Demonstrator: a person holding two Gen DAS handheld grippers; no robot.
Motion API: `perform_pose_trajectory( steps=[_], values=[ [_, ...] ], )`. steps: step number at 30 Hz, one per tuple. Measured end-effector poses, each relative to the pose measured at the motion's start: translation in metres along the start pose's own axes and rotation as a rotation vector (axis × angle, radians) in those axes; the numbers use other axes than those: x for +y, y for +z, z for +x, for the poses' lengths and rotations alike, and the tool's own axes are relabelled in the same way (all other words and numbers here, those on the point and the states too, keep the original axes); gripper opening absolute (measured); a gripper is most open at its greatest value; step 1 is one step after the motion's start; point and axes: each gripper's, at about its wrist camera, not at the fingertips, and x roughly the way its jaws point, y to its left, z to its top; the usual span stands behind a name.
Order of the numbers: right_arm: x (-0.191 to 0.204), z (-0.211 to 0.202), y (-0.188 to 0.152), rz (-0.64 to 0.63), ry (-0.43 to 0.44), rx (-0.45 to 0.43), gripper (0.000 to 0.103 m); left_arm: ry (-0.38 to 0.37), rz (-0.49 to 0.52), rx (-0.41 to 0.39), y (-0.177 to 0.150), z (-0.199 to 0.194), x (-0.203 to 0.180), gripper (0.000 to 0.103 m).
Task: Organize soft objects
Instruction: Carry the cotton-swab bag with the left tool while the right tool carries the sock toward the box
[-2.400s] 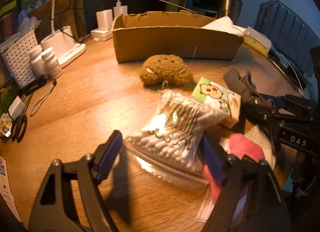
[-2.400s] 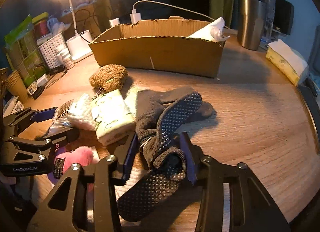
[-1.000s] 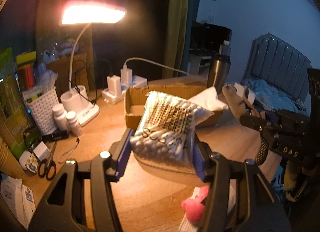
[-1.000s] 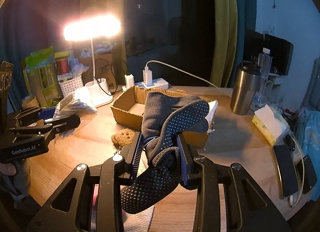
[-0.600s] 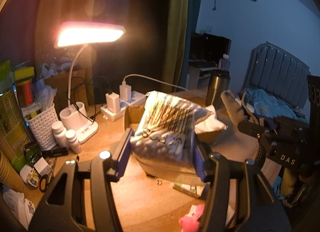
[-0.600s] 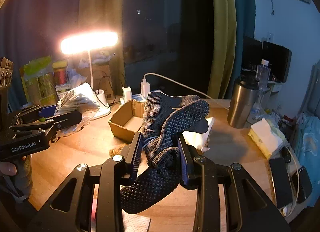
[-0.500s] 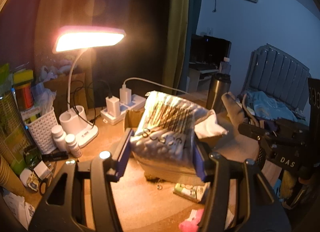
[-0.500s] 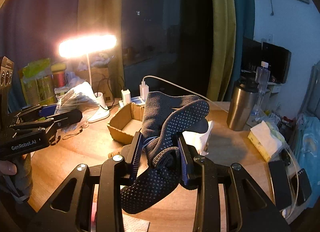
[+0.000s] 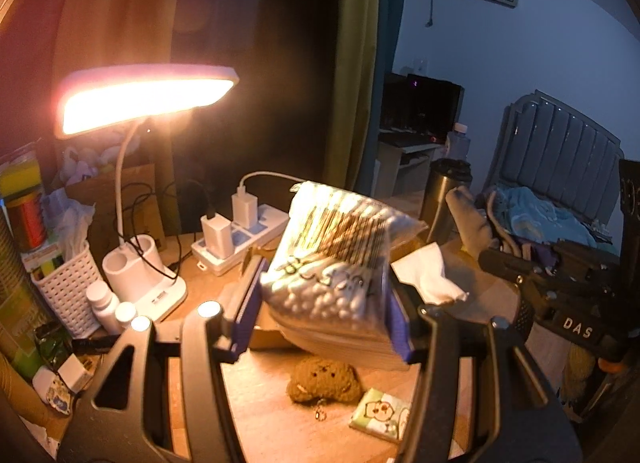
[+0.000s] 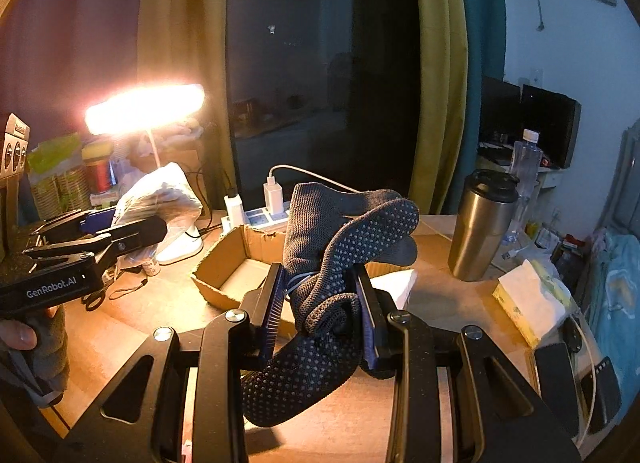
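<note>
Between the left gripper point(image 9: 322, 319) jaws: clear bag of cotton swabs point(image 9: 336, 259), clamped at its lower part, held up off the tabletop point(image 9: 272, 423), upper end tilted away from the camera. Jaws narrowed onto the bag, blue pads pressing both sides.

Below these jaws, on the tabletop: brown plush toy point(image 9: 322, 379), small tissue pack point(image 9: 380, 415) with a cartoon print just beside it to the right. Beyond the jaws, mostly hidden by the bag: cardboard box point(image 9: 264, 323), white tissue point(image 9: 430, 275) sticking up from its right end. Left of the jaws: lit desk lamp point(image 9: 144, 99), white basket point(image 9: 66, 287), two white bottles point(image 9: 110, 307). Behind: power strip point(image 9: 240, 239) with chargers plugged in.

Between the right gripper point(image 10: 320, 315) jaws: dark grey dotted sock point(image 10: 340, 247), bunched, one end hanging below the jaws, the other standing above. Jaws closed tight on the fabric, sock clear of the tabletop.

Directly beyond the right jaws: same cardboard box point(image 10: 236, 267), open top. Right of the jaws: steel tumbler point(image 10: 482, 223), tissue box point(image 10: 528, 299). Far left in the right wrist view: left gripper point(image 10: 136, 231) with the swab bag point(image 10: 160, 199), raised.
</note>
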Motion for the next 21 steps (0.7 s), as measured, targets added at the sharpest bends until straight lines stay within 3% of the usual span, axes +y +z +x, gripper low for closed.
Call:
perform_pose_trajectory(
  steps=[21],
  values=[
    [-0.009,0.066,0.017,-0.031,0.082,0.050,0.035,0.023,-0.054,0.082,0.000,0.070,0.004,0.055]
  ],
)
